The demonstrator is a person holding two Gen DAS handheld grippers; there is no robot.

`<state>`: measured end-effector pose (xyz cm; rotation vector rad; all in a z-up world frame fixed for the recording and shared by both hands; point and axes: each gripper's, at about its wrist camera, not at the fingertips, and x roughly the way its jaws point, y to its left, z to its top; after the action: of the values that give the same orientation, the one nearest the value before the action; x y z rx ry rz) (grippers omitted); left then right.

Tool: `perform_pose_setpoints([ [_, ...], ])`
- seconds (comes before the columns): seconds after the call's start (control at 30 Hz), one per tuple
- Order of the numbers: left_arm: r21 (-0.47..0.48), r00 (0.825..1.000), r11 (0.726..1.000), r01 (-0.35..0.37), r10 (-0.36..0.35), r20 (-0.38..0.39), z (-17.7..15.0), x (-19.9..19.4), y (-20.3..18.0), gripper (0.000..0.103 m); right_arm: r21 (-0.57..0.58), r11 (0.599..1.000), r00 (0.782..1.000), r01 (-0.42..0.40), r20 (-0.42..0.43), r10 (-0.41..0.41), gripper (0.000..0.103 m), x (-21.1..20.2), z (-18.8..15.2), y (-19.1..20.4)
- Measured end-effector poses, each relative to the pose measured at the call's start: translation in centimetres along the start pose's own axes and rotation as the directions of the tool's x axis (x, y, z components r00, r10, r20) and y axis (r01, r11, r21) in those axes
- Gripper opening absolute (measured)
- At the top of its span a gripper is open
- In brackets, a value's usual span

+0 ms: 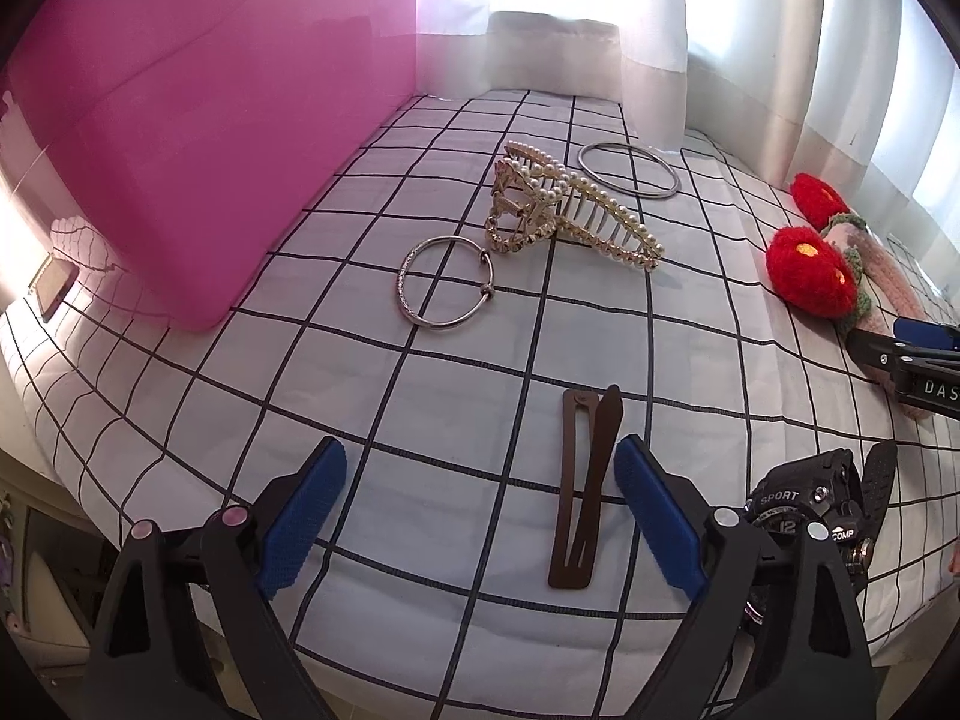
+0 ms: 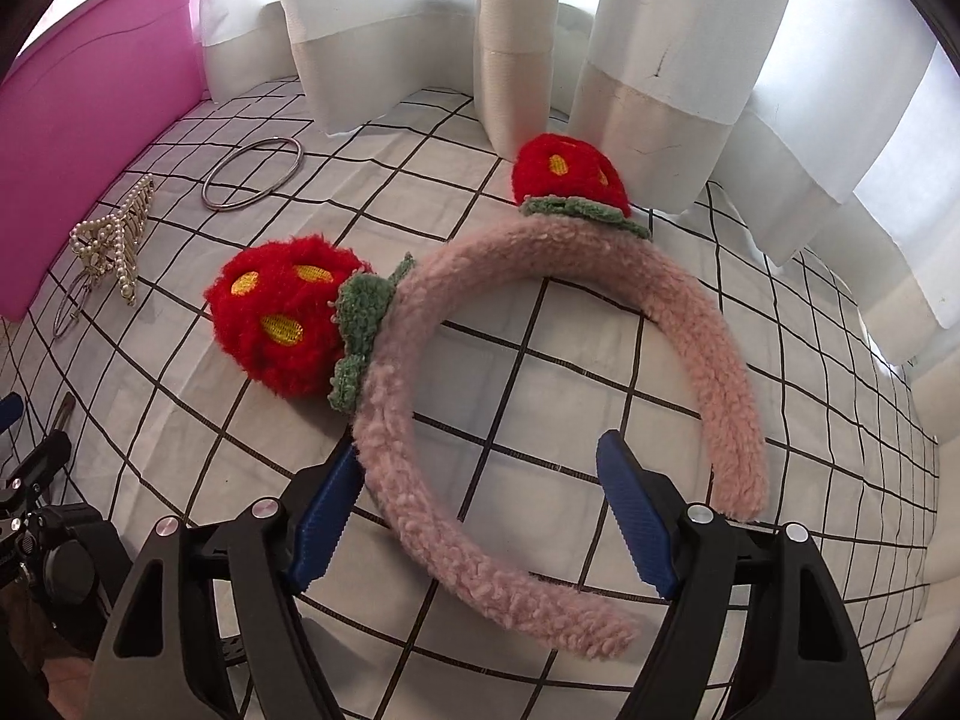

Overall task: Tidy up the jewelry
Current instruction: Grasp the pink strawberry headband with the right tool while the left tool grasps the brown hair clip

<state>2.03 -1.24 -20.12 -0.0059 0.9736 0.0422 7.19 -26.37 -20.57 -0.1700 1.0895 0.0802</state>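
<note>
Left tongs (image 1: 480, 507): released, blue pads (image 1: 303, 507) wide apart, low over checked cloth (image 1: 336, 408). Nothing gripped. Brown hair clip (image 1: 581, 486) flat on cloth between the pads, just beside the right-hand pad, not visibly touching. Black sport watch (image 1: 807, 507) just outside that pad, partly hidden behind tongs frame.

Farther ahead: thin silver bangle (image 1: 447, 285) flat on cloth, next to pearl claw clip (image 1: 570, 210); contact between the two unclear. Plain steel ring bangle (image 1: 630, 169) behind the claw clip, near white curtain (image 1: 600, 30). Pink plastic bin (image 1: 198, 120) standing at left, apart from all pieces.

Right tongs (image 2: 480, 516): released, pads spread. Pink fuzzy headband (image 2: 420, 510) lying flat, one arm of it running between the pads, close against left pad (image 2: 327, 516); not clamped. Other arm ends just outside right pad. Two red strawberry pom-poms, near one (image 2: 279, 318) and far one (image 2: 567, 171), on headband's crown, resting on cloth.
</note>
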Motion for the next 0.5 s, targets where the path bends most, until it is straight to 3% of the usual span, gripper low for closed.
perform_pose_setpoints([
  [0.07, 0.034, 1.0, 0.999, 0.023, -0.024, 0.014, -0.2, -0.3, -0.4, 0.075, 0.004, 0.998, 0.998, -0.065, -0.003, 0.065, 0.042, -0.2, -0.2, 0.1],
  [0.1, 0.053, 0.999, 0.998, 0.037, -0.038, 0.018, -0.2, -0.5, -0.6, 0.067, -0.001, 0.997, 0.997, -0.083, -0.001, 0.083, 0.034, -0.5, -0.5, 0.5],
  [0.13, 0.07, 0.998, 0.996, 0.053, -0.055, 0.02, -0.2, -0.7, -0.8, 0.055, -0.018, 0.997, 0.997, -0.078, 0.002, 0.078, 0.017, -0.7, -0.6, 1.0],
  [0.17, 0.087, 0.997, 0.994, 0.069, -0.071, 0.02, -0.2, -0.8, -1.2, 0.049, -0.033, 0.997, 0.998, -0.068, 0.001, 0.068, 0.016, -0.8, -0.6, 1.5],
  [0.23, 0.127, 0.995, 0.987, 0.094, -0.097, 0.016, -0.2, -1.1, -1.9, 0.013, -0.021, 0.995, 0.996, -0.094, 0.001, 0.094, 0.013, -1.0, -0.7, 1.8],
  [0.5, 0.108, 0.992, 0.986, 0.129, -0.13, -0.002, 0.3, -2.2, -1.0, 0.013, 0.077, 0.983, 0.985, -0.168, 0.06, 0.163, 0.011, -3.0, -0.7, 0.6],
])
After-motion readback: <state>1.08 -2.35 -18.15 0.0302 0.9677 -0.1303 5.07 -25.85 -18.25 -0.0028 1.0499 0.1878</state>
